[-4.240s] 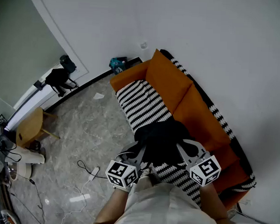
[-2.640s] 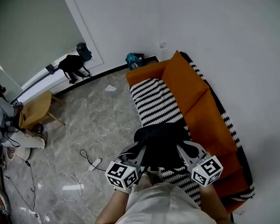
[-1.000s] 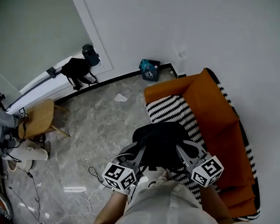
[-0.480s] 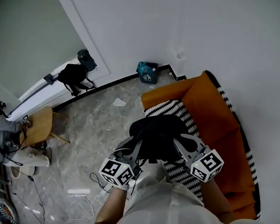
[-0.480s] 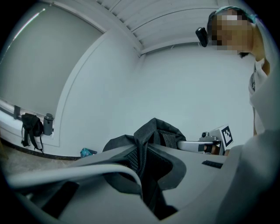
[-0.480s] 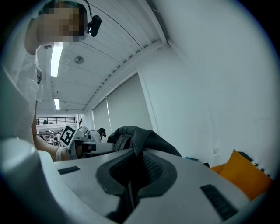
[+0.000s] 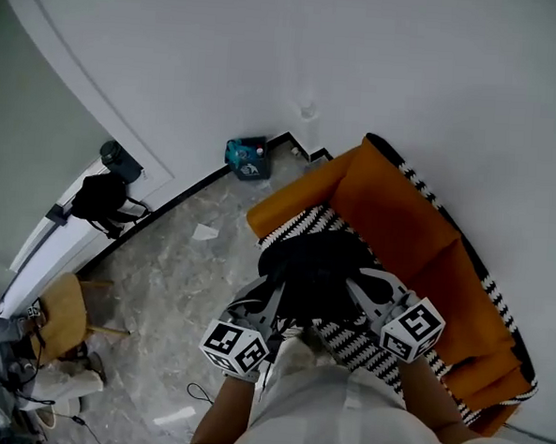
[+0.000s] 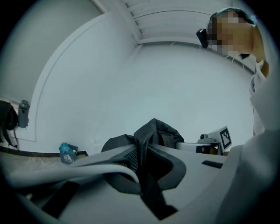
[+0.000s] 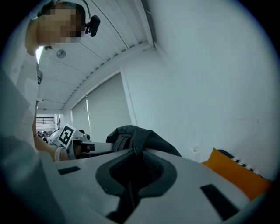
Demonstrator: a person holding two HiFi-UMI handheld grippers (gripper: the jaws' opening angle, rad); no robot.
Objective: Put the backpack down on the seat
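We count one backpack [image 7: 315, 266]. We count two hand-held grippers: the left hand-held gripper [image 7: 271, 299] and the right hand-held gripper [image 7: 357, 289]. We count one sofa [image 7: 400, 224], one striped throw [image 7: 346, 341], one teal box [image 7: 247, 158], one wooden chair [image 7: 61, 308], one dark bag [image 7: 99, 196] by the wall, one paper scrap [image 7: 205, 232] on the floor [image 7: 181, 276], and one person [image 7: 323, 411].

The backpack [image 7: 312, 277] hangs between the left gripper [image 7: 271, 300] and the right gripper [image 7: 356, 294], above the seat [image 7: 294, 229] of the sofa [image 7: 405, 219] along the wall [image 7: 454, 105] at right. Beyond the sofa's end a box [image 7: 247, 158] sits on the floor [image 7: 177, 257]; a chair [image 7: 61, 314] stands well left
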